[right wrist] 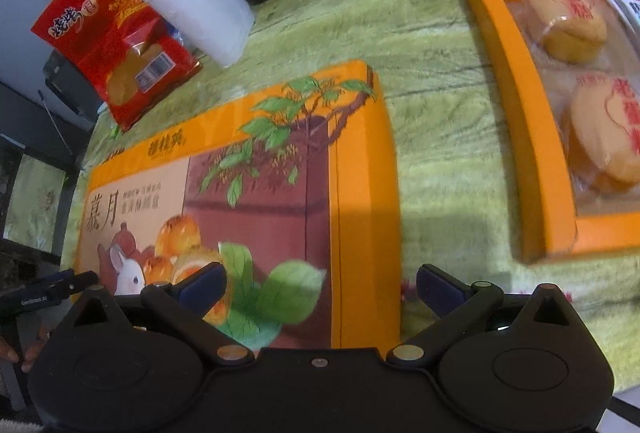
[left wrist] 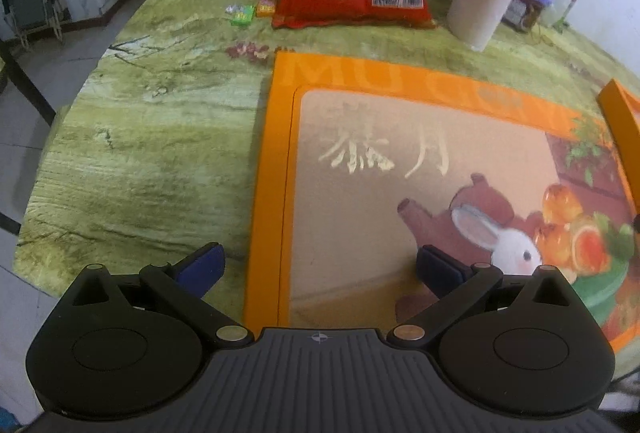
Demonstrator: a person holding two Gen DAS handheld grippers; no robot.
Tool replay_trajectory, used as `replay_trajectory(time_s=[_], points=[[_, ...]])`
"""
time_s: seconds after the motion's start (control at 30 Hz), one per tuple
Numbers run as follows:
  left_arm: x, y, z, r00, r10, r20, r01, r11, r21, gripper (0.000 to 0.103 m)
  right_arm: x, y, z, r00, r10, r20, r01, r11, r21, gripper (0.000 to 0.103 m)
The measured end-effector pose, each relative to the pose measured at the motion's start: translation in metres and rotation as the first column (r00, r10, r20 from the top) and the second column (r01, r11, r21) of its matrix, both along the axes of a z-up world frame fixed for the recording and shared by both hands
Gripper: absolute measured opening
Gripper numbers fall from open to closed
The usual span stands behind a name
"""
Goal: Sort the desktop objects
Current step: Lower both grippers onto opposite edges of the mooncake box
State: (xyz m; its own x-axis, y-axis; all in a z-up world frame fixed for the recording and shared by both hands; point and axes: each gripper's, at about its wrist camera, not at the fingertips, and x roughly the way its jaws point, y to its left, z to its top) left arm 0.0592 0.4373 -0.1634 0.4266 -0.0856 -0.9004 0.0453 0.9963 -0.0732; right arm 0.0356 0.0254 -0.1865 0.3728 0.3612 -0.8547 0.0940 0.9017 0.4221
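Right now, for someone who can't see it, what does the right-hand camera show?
An open right gripper hovers over the right edge of an orange lid picturing a rabbit. To its right, an open orange box holds wrapped pastries on a green tablecloth.

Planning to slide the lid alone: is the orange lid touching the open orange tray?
Apart. The right wrist view shows green tablecloth between the lid and the tray.
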Motion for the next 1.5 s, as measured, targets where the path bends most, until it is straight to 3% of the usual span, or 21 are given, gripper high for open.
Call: replay_trajectory(time_s=[0.57, 1.33, 1.5], points=[[-0.004, -0.002, -0.008, 0.996, -0.018, 0.09, 0.023, 0.998, -0.056, 0.103, -0.009, 0.01, -0.013, 1.0, -0.018, -0.011, 0.018, 1.0, 0.001, 0.102], [0.002, 0.01, -0.011, 0.995, 0.001, 0.104, 0.008, 0.996, -0.083, 0.103, -0.034, 0.026, -0.012, 0.997, 0.066, -0.037, -0.067, 0.998, -0.015, 0.102], [0.004, 0.015, -0.013, 0.997, -0.004, 0.083, 0.013, 0.993, -0.114, 0.103, -0.032, 0.018, -0.012, 0.999, 0.027, -0.019, -0.027, 1.0, 0.003, 0.101]])
